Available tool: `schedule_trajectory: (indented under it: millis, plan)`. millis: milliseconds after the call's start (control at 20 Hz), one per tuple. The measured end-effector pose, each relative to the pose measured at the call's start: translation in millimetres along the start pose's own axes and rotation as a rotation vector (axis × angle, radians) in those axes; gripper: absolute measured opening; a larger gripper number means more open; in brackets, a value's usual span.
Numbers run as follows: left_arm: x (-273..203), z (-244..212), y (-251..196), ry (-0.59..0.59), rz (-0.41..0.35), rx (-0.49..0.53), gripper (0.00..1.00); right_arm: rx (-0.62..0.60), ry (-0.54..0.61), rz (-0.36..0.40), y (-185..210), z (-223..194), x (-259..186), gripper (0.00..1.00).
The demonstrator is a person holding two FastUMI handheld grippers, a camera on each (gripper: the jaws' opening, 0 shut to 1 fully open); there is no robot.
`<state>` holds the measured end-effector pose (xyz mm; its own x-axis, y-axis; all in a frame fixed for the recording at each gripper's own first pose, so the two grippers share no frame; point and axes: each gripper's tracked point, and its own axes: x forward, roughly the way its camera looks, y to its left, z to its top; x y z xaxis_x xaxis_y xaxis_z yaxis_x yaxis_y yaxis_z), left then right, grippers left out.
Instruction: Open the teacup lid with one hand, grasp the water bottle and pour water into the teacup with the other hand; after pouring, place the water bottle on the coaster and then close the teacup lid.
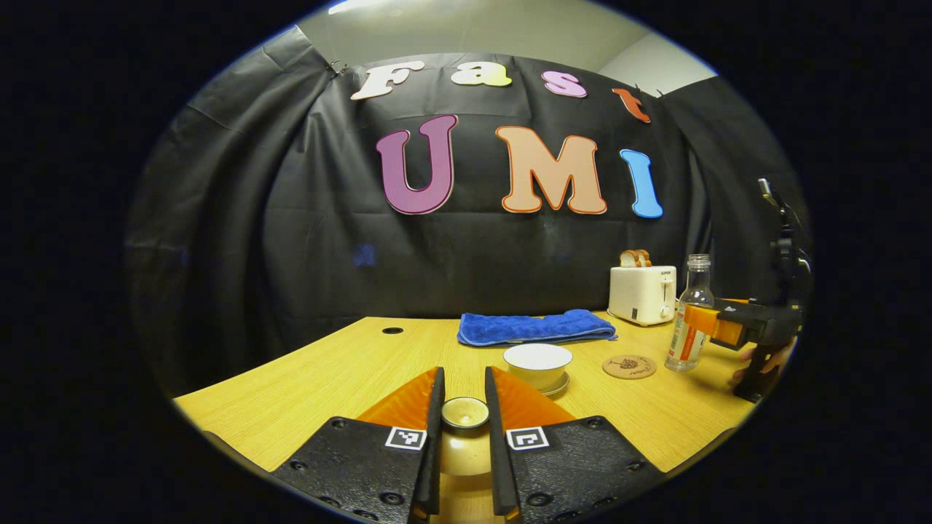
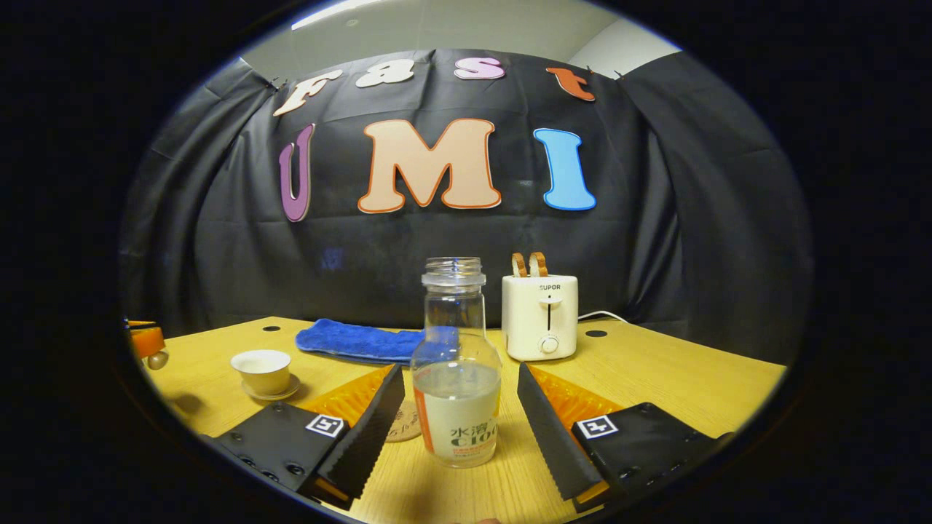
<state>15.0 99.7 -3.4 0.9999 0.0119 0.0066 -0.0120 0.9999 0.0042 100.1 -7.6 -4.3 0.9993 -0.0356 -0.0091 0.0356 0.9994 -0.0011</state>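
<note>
Wooden table [image 1: 328, 378] runs wide and mostly bare, with a black cloth wall behind it. Left gripper [image 1: 464, 407] has its jaws pinched on the teacup lid [image 1: 464, 413], held up off the wood. Just ahead and a bit right of those jaws sits the uncovered teacup [image 1: 537, 362] on its saucer, then the coaster [image 1: 630, 366] farther right. Right gripper [image 2: 459, 407] is spread wide, the water bottle [image 2: 456, 386] standing upright between its jaws, gaps on both sides, nothing touching yet. Past the bottle there's a toaster [image 2: 539, 316] and a blue towel [image 2: 360, 340] near the far edge. Loads of free tabletop right of the jaws.
</note>
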Motion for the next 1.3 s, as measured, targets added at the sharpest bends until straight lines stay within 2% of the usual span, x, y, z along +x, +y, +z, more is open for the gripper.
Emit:
schedule_trajectory:
  millis: [50, 150, 200, 250, 350, 400, 550, 700, 850, 1050, 1300]
  plan:
    - [-1, 1, 0, 0.000, -0.003, 0.000, 0.25, 0.000, -0.001, -0.008, 0, 0, 5, 0.99]
    - [-2, 1, 0, -0.001, -0.007, -0.001, 0.25, -0.001, 0.001, -0.007, 4, 0, 11, 1.00]
    - [-3, 0, -1, 0.000, -0.011, 0.000, 0.25, 0.000, -0.002, 0.000, 6, 1, 13, 0.94]
    - [-2, 1, -2, 0.000, -0.014, -0.001, 0.25, 0.001, 0.004, 0.003, 8, 0, 15, 0.98]
    - [-1, 0, -1, 0.000, -0.015, -0.001, 0.25, -0.005, 0.005, -0.020, 3, 1, 14, 0.79]
    - [-2, 0, -1, 0.000, -0.015, -0.001, 0.25, -0.005, 0.007, -0.024, 3, -1, 15, 0.80]
    - [-2, 0, -1, -0.001, -0.020, 0.000, 0.25, -0.010, 0.010, -0.009, 6, 0, 13, 0.72]
    - [-2, -1, -6, 0.001, -0.041, -0.001, 0.25, -0.036, 0.006, 0.004, 12, 1, 10, 0.73]
    - [-2, 0, -9, 0.000, -0.065, -0.003, 0.25, -0.219, -0.024, 0.028, 28, 6, 10, 0.72]
    - [-1, -1, -12, 0.001, -0.090, -0.005, 0.25, -0.630, -0.094, 0.076, 71, 16, 8, 0.72]
    - [2, -1, -3, 0.002, -0.086, -0.007, 0.25, -0.997, -0.085, 0.197, 127, -2, 24, 0.72]
